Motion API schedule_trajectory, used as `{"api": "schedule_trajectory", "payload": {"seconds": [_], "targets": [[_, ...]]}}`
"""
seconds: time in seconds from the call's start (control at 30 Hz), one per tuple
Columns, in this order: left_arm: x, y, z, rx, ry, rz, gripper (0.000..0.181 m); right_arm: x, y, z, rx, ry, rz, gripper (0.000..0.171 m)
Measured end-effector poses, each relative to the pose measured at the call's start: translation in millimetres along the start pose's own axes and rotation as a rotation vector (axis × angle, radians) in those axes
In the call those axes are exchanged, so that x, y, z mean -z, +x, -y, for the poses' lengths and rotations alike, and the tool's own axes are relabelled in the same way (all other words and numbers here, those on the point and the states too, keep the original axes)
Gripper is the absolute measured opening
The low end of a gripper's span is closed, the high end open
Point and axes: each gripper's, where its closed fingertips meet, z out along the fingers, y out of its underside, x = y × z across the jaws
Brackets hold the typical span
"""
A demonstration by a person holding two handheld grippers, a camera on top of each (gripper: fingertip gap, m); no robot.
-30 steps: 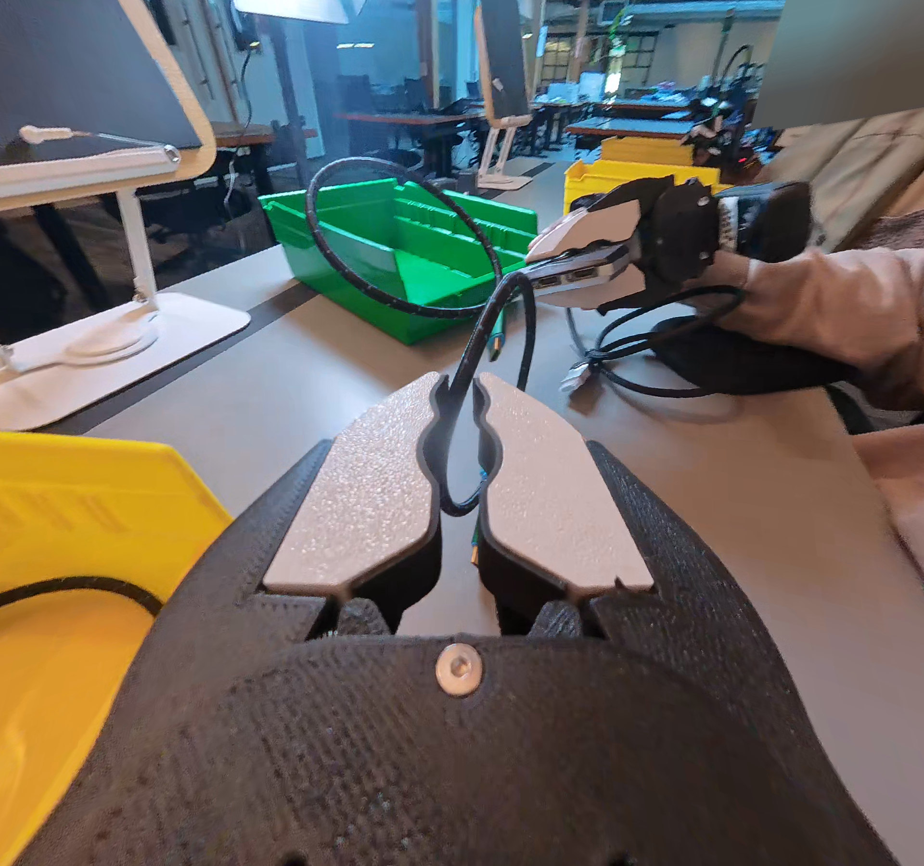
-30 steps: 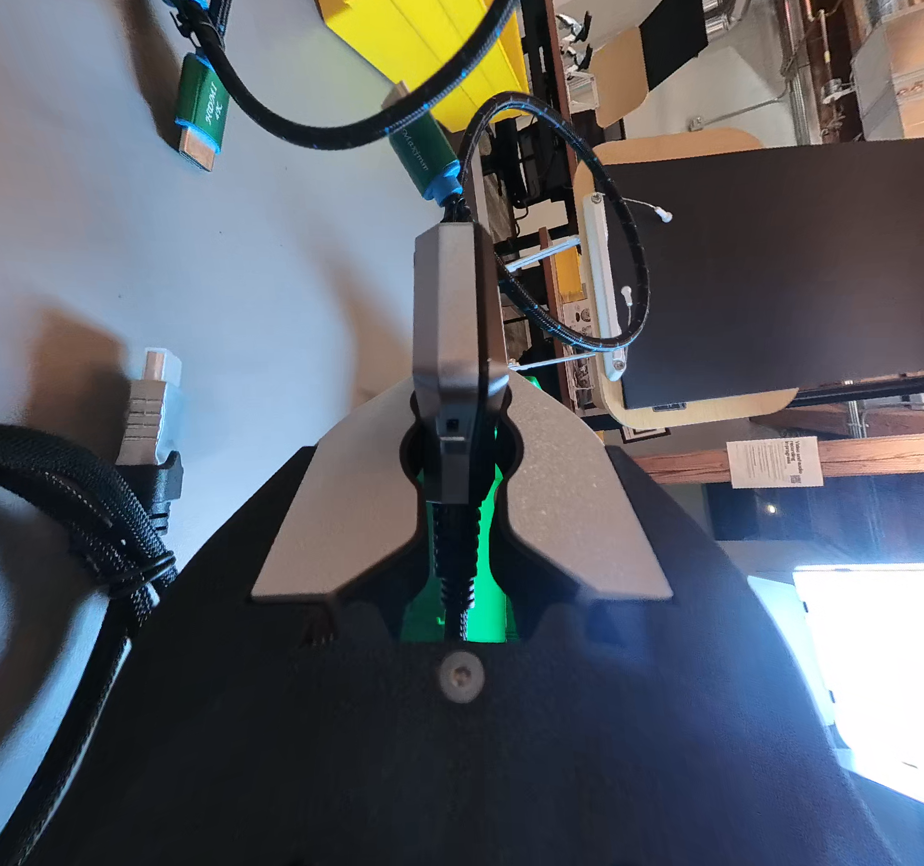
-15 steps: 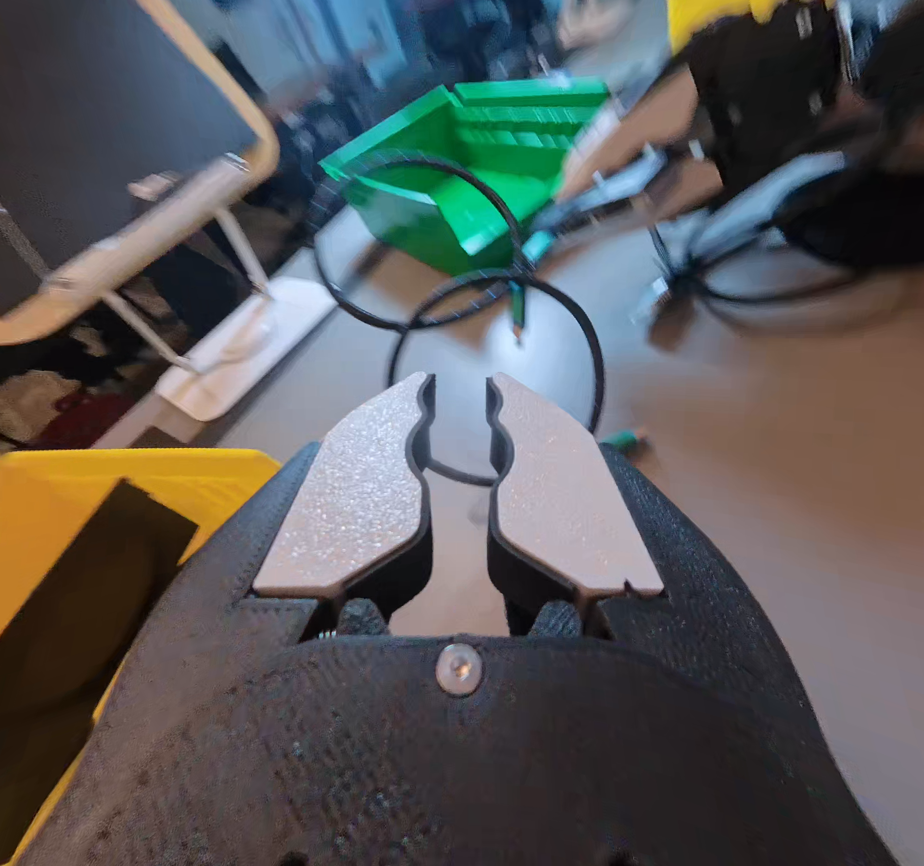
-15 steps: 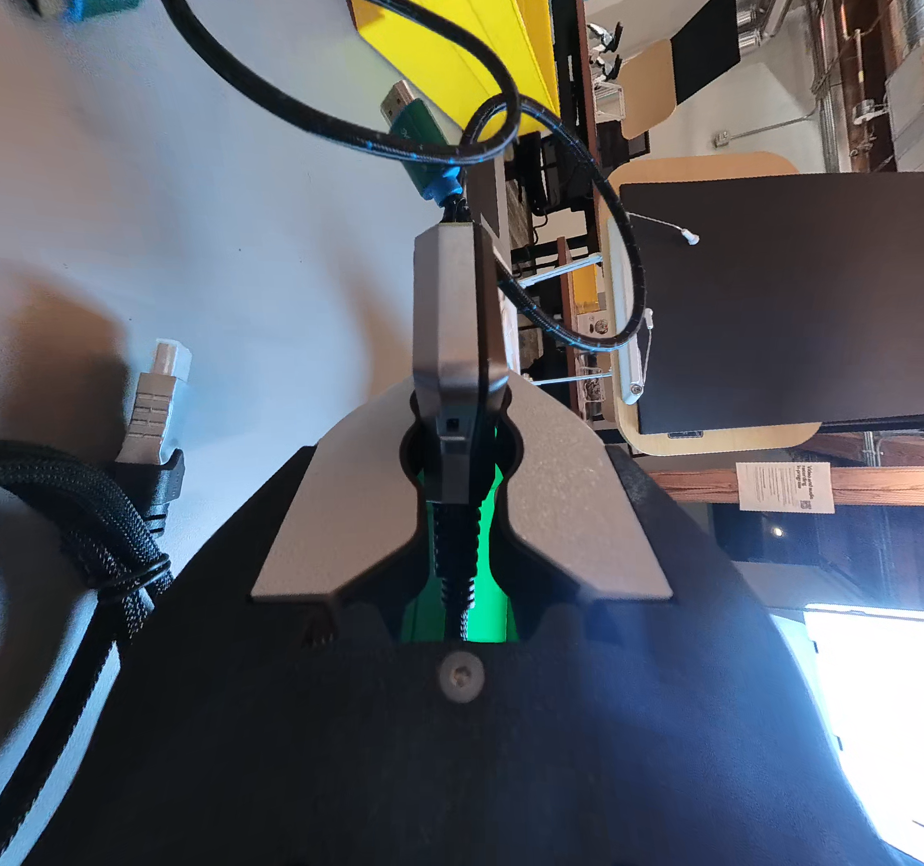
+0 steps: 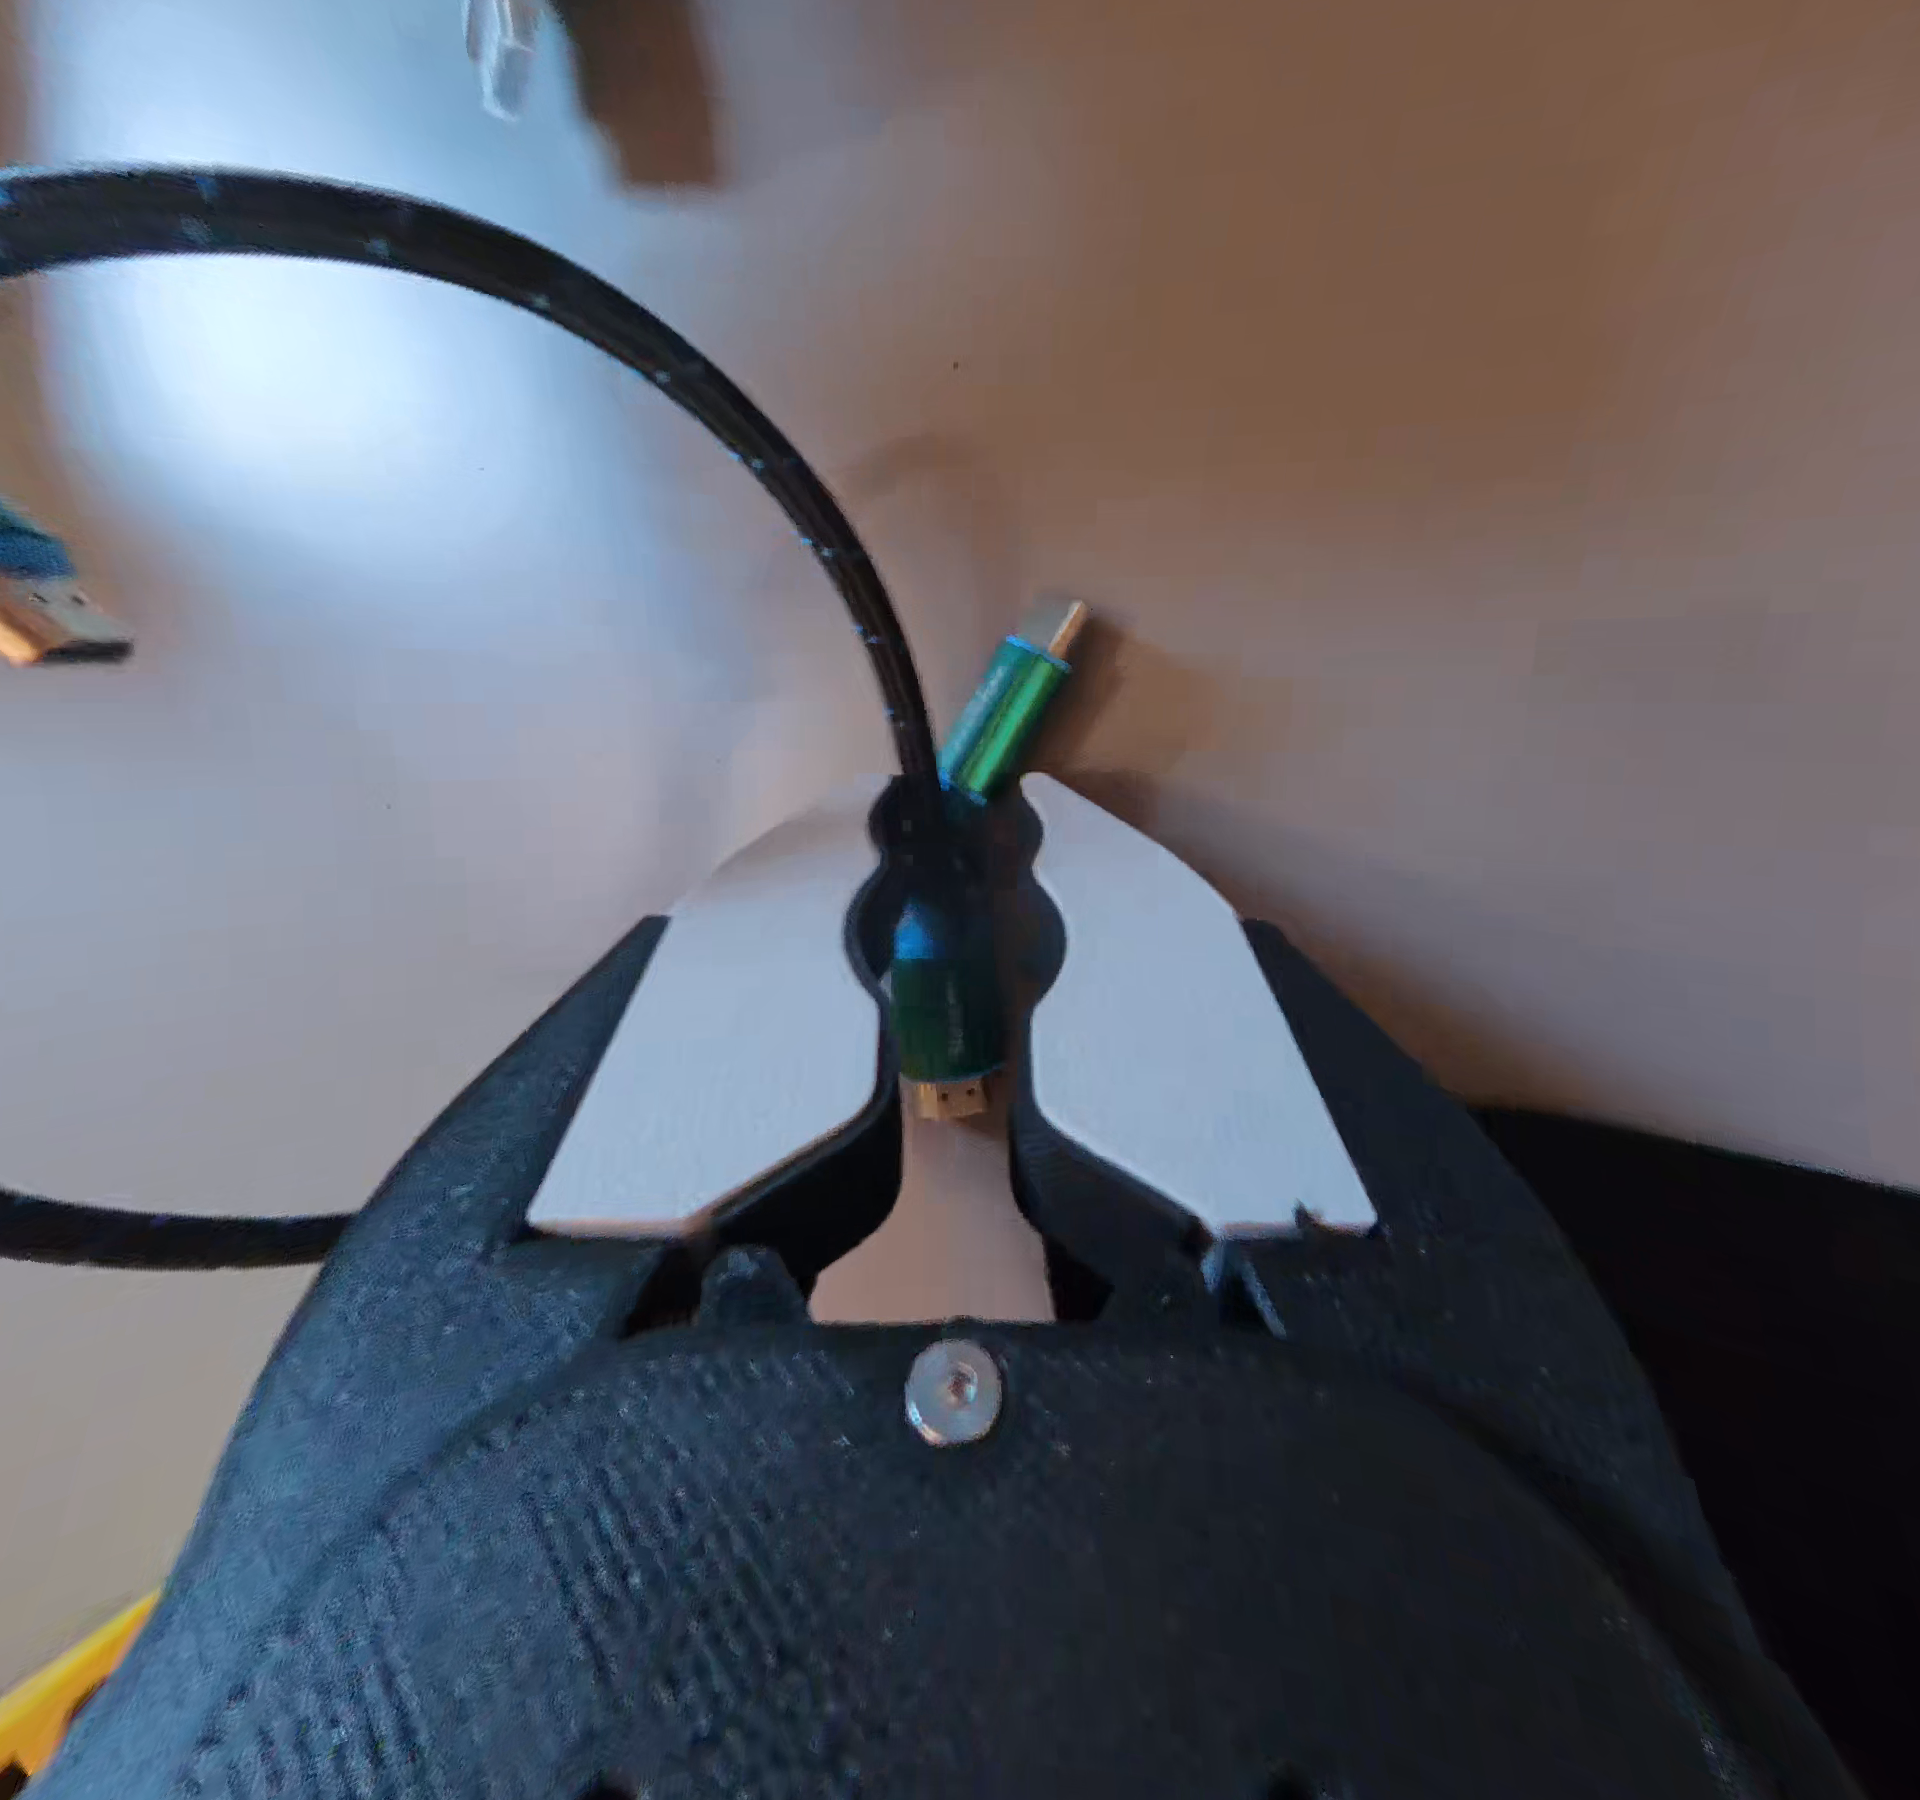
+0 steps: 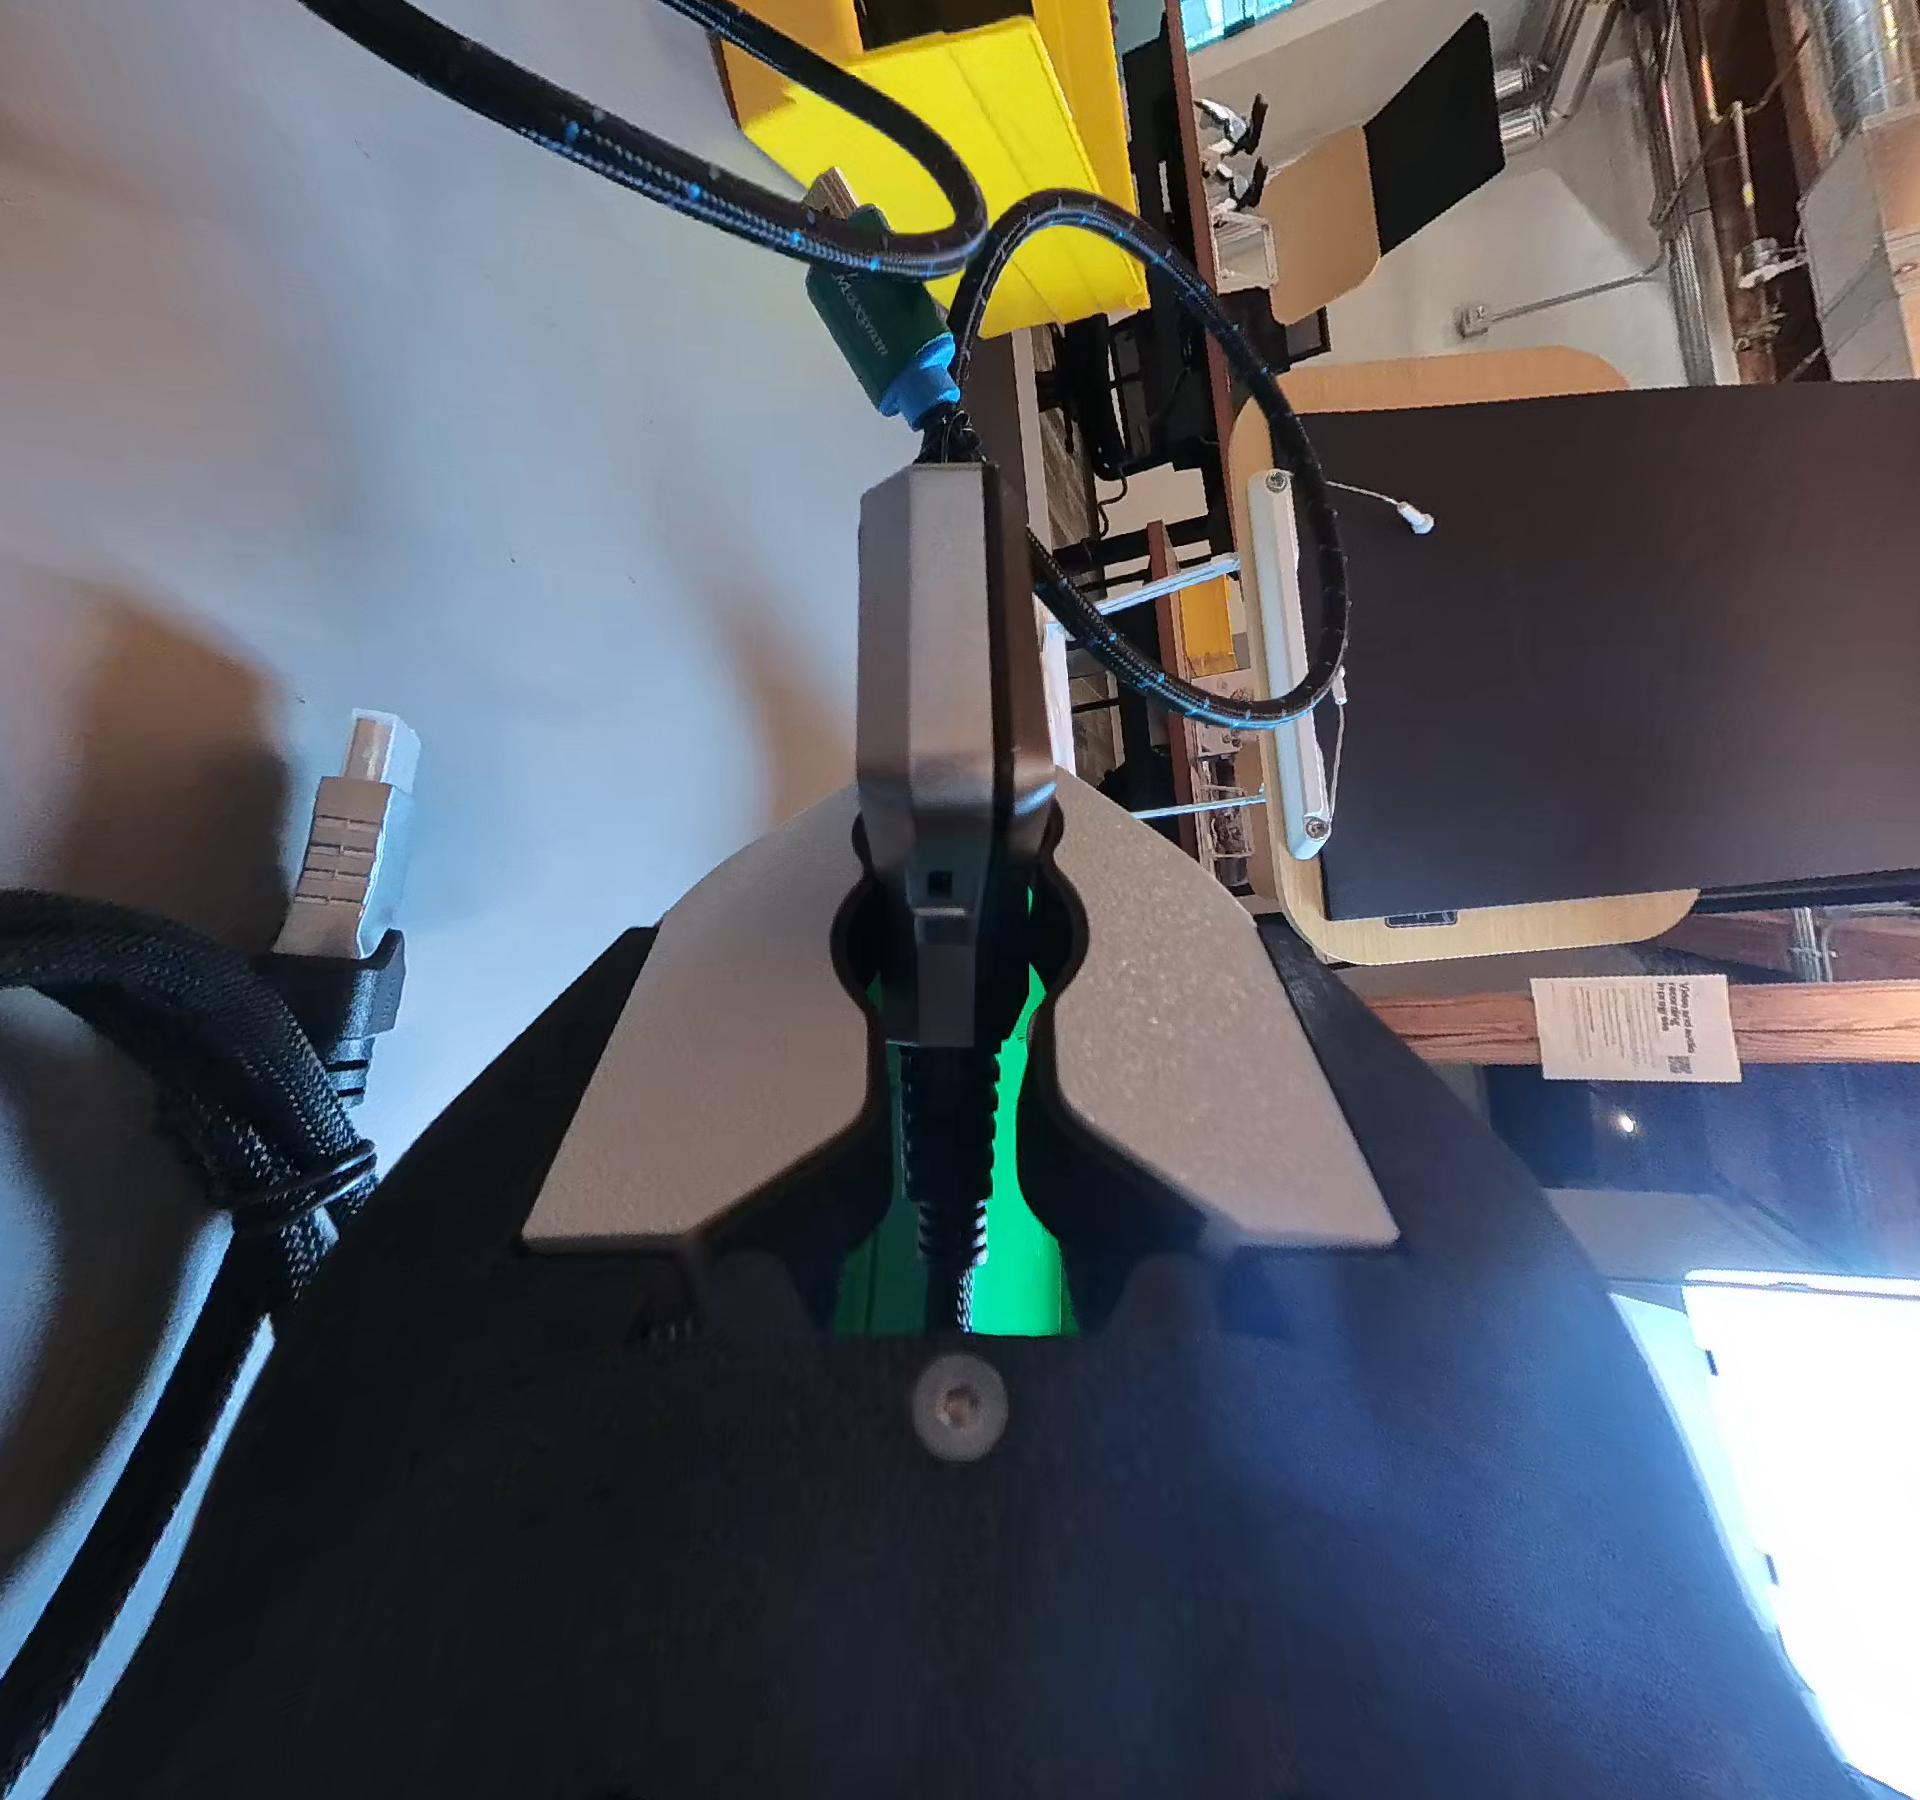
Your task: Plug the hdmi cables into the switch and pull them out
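The left wrist view looks down on a pale tabletop [image 5: 1351, 400]. The left gripper [image 5: 951, 815] has its two pale fingers part open, and a green HDMI plug [image 5: 943, 1012] sits in the gap between them with its gold tip pointing back toward the camera; whether the pads press on it cannot be told. Its black braided cable [image 5: 623, 327] arcs up and away to the left. A second green plug [image 5: 1006, 706] lies on the table just past the fingertips, and a blurred third plug end [image 5: 52, 623] shows at the left edge. The right wrist view, turned on its side, shows what the left view does not: the right gripper [image 6: 956, 815] is closed on the grey HDMI switch [image 6: 935, 649], held edge-on between its fingers, with the switch's own black lead [image 6: 951, 1200] running back between the jaws. Beyond the far end of the switch is another green plug [image 6: 873, 327] with a blue collar, near the switch but with its metal tip pointing away from it. Braided cable [image 6: 1288, 524] loops across in front of the switch and partly hides the background. A silver connector [image 6: 353, 836] on a thick black bundle [image 6: 156, 1012] lies on the table at left. A yellow bin [image 6: 987, 88] and a black board with a wooden edge [image 6: 1610, 649] stand behind.
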Motion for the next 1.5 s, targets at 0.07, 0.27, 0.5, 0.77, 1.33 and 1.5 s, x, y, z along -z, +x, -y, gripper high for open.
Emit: {"api": "schedule_trajectory", "payload": {"seconds": [0.07, 0.27, 0.5, 0.77, 1.33, 1.5], "targets": [[-2, -3, 2, -0.002, -0.014, -0.006, 0.017, 0, -1, -1, 0.0, -0.002, 0.003, 0.023], [18, -39, 6, 0.198, 0.041, 0.244, 0.014, 0, 0, -21, -0.023, -0.086, 0.005, 0.023], [90, -82, 25, 0.343, 0.032, 0.608, 0.014, -3, -2, -18, 0.003, -0.093, 0.006, 0.023], [46, -91, 85, 0.183, -0.044, 0.544, 0.014, 0, -8, 7, -0.018, -0.02, 0.033, 0.023], [54, -88, 96, 0.201, 0.064, 0.651, 0.013, 0, -7, 7, -0.041, -0.045, 0.023, 0.023], [52, -83, 91, 0.176, 0.014, 0.65, 0.013, -4, -13, 8, -0.016, -0.055, 0.038, 0.023]]}}
